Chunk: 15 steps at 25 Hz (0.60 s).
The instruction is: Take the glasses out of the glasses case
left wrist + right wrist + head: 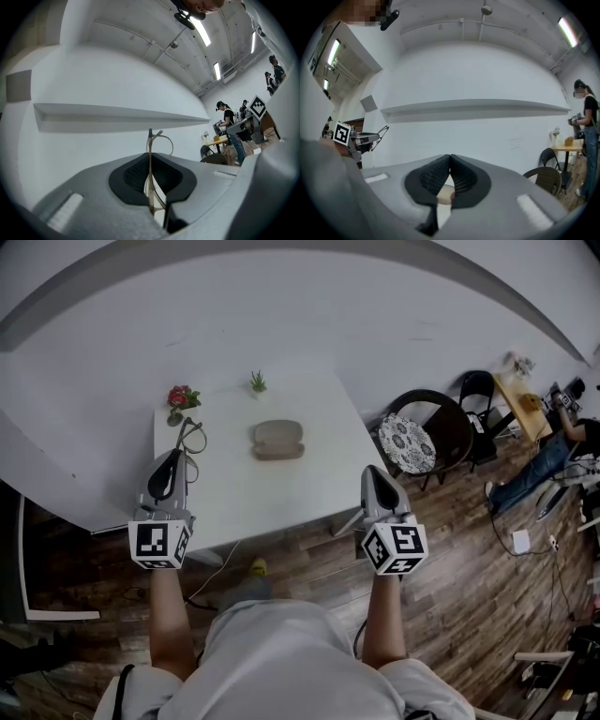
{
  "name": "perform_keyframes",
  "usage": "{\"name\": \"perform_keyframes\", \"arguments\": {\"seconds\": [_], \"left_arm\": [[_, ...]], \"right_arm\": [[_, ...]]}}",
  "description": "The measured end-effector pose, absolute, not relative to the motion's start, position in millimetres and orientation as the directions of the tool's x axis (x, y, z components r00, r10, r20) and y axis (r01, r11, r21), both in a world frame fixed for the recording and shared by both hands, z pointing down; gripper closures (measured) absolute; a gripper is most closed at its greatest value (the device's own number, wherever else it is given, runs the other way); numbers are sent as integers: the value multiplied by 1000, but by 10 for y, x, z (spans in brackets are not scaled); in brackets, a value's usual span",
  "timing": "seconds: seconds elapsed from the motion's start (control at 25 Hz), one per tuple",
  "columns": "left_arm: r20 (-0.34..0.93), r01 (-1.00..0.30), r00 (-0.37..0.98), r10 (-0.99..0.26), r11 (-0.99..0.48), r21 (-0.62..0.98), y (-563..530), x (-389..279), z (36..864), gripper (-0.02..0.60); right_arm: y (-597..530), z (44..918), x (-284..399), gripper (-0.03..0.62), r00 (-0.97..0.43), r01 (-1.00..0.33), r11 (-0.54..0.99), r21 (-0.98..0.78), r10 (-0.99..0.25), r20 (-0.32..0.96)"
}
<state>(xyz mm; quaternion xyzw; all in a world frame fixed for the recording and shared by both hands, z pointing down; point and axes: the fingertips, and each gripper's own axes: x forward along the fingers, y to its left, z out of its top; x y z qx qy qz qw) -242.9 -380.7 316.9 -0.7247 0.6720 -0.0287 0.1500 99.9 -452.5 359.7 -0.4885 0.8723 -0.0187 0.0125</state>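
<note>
a white worktop (281, 488) stands against a plain white wall, with a dark wood-plank floor (450, 549) around it, a black chair with a patterned cushion (408, 442) off beyond the right claw and people at a desk farther out on that side. the left claw (180, 456) is clamped on the glasses (192, 435), its pads pinching the thin metal frame so that the rims stick out past the tips, seemingly held off the surface. the brown glasses case (278, 440) lies shut on the worktop, ahead and to the right of that claw, well apart from it. the right claw (373, 472) hovers near the worktop's right edge with its pads pressed together and nothing between them. the removal looks as good as done. what seems left is to lower the glasses gently onto bare worktop in front of the left claw and ease the pads apart, minding the red flower (181, 397) just beyond it. a small green plant (258, 382) sits farther ahead.
</note>
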Motion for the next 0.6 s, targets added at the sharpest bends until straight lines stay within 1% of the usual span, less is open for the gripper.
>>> {"name": "perform_keyframes", "arguments": {"seconds": [0.6], "left_arm": [[-186, -965, 102, -977, -52, -259, -3717, -2283, 3063, 558]], "right_arm": [[-4471, 3585, 1153, 591, -512, -857, 512, -60, -859, -21]]}}
